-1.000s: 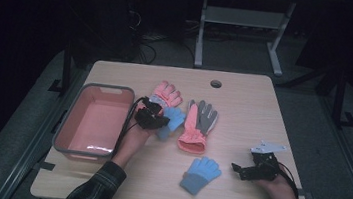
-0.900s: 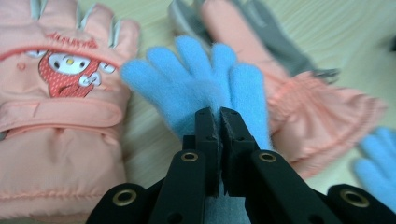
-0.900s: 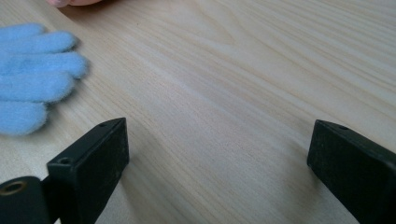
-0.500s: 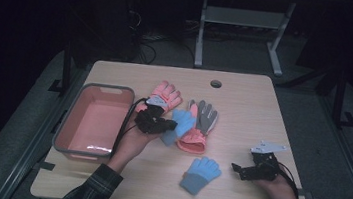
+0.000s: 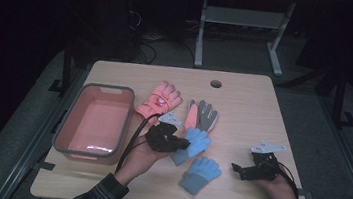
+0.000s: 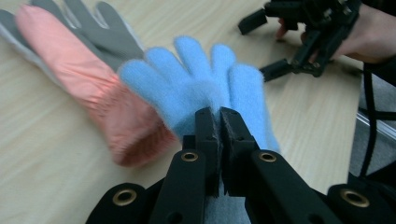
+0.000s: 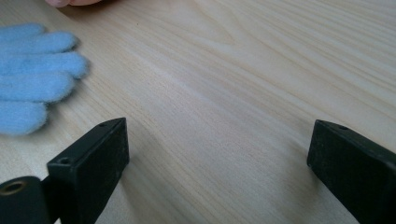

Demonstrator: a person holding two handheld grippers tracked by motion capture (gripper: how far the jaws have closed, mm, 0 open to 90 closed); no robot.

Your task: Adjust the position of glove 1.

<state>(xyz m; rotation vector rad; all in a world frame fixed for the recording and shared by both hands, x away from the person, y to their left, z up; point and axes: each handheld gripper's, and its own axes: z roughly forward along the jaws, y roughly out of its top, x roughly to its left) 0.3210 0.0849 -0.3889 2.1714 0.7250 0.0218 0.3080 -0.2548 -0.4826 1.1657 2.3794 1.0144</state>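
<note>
A: From the high view, where does the work stand?

B: The left hand-held gripper [image 5: 175, 141] is clamped on a blue glove [image 5: 190, 144] near the middle of the table [image 5: 245, 95], the glove's fingers pointing away from the person. A second blue glove [image 5: 200, 174] lies flat just beside it, nearer the table's front edge. The pink bin [image 5: 95, 122] sits to the left of that gripper and looks empty. My guess is the held glove goes left into it, so the left hand is the nearer one.

A: And the left gripper view?

B: Its jaws are pressed together on the blue fleece [image 6: 205, 93] at about the palm, the glove's long axis running straight on from the jaws. Behind it lies a pink-and-grey glove [image 6: 88, 79]. The right hand-held gripper [image 6: 308, 35] rests farther off.

A: The right gripper view?

B: The right hand-held gripper [image 7: 217, 154] has its jaws wide apart over bare wood, holding nothing. The second blue glove's fingertips [image 7: 35, 74] lie off to its left, apart from the jaws.
</note>
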